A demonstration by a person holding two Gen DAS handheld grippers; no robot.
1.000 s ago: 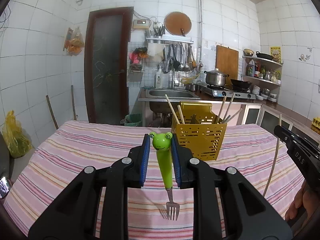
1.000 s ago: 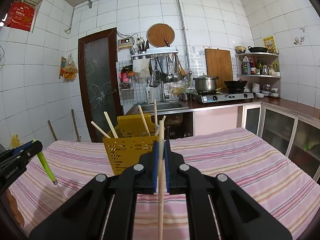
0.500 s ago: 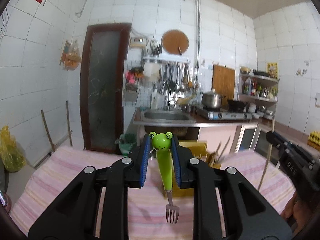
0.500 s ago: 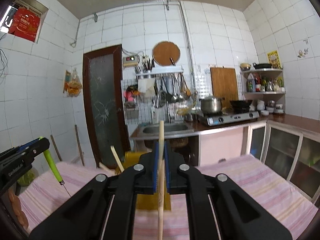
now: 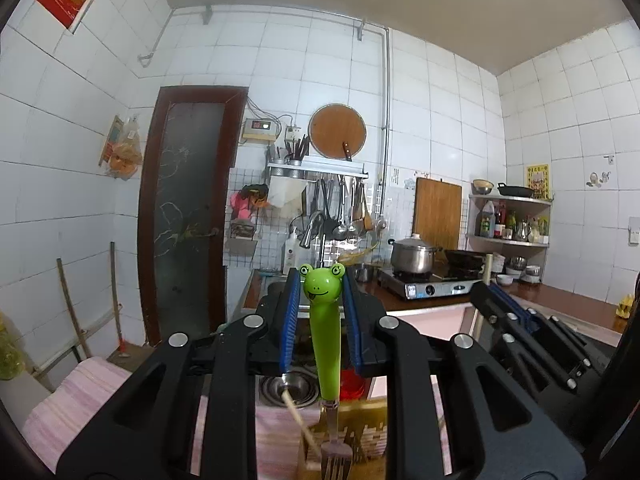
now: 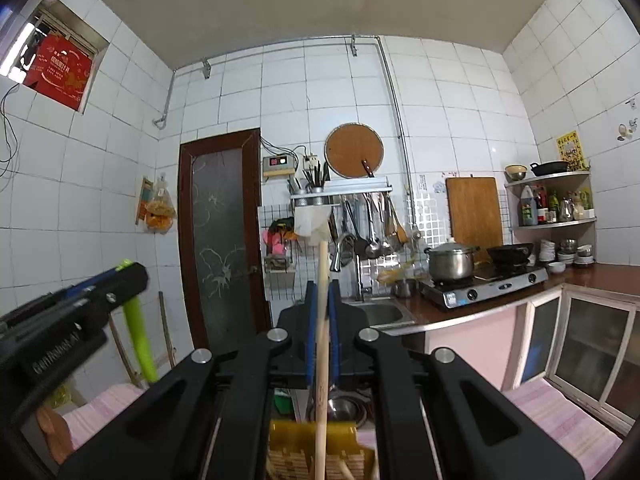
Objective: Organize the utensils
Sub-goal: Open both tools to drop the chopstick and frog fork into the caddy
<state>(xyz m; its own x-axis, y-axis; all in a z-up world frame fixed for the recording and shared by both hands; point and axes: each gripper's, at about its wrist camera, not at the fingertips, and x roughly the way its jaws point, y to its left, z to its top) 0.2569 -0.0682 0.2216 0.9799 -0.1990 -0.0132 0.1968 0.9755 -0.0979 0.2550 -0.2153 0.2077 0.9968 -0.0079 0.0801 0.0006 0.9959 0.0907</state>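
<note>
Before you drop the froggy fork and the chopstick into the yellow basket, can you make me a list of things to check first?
1. Frog fork held tight by the left gripper: ok.
2. Fork prongs pointing down over the yellow basket: ok.
3. Chopstick pinched upright in the right gripper: ok.
4. Chopstick's lower end lined up over the basket: ok, it hangs in front of the basket's top.
5. Free slot under the fork: cannot tell, a chopstick already in the basket leans close by.
6. Grippers clear of each other: ok, they are side by side and apart.
</note>
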